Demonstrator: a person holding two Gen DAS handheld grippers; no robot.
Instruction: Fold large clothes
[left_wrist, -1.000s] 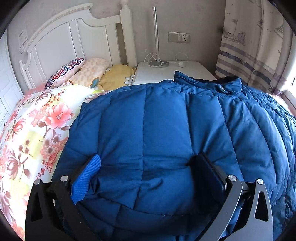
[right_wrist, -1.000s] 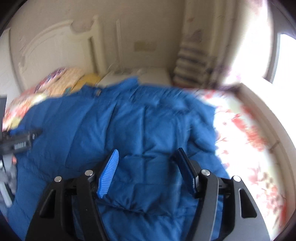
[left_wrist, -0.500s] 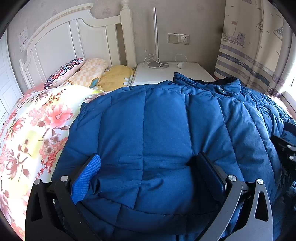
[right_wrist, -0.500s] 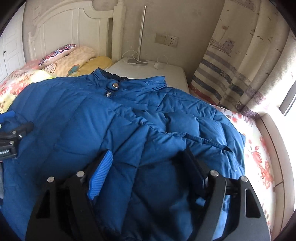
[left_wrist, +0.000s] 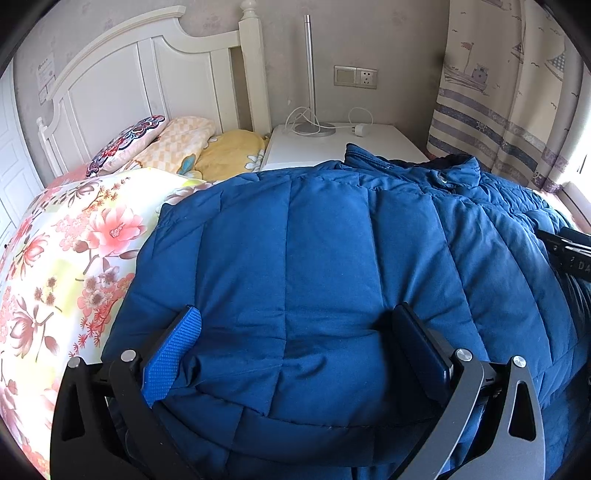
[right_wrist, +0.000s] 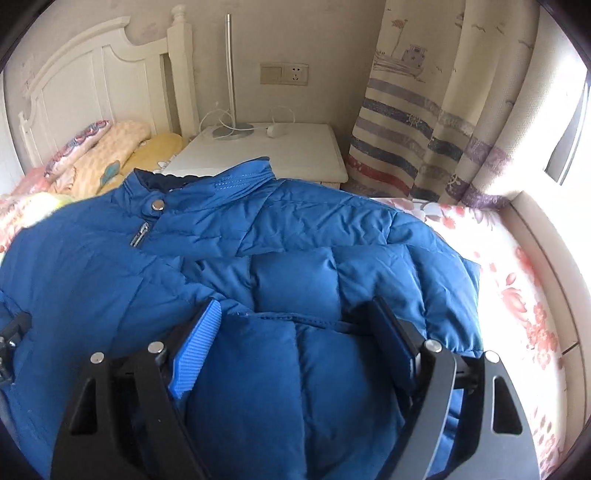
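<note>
A large blue quilted puffer jacket (left_wrist: 325, 251) lies spread on the floral bedspread (left_wrist: 66, 251); its collar with snap and zipper shows in the right wrist view (right_wrist: 155, 206). My left gripper (left_wrist: 295, 328) is open, its wide-spread fingers pressed onto a folded-over padded part of the jacket. My right gripper (right_wrist: 295, 317) is open too, fingers astride a folded padded section (right_wrist: 280, 369) near the jacket's right side. The right gripper's tip shows at the right edge of the left wrist view (left_wrist: 569, 247).
A white headboard (left_wrist: 140, 85) and several pillows (left_wrist: 173, 144) are at the bed's head. A white nightstand (right_wrist: 266, 155) with a lamp base and cable stands behind the jacket. A striped curtain (right_wrist: 424, 122) and the window ledge are on the right.
My right gripper has swung in over the jacket's right side and now rests on a folded section. The left gripper has stayed put on the jacket.
</note>
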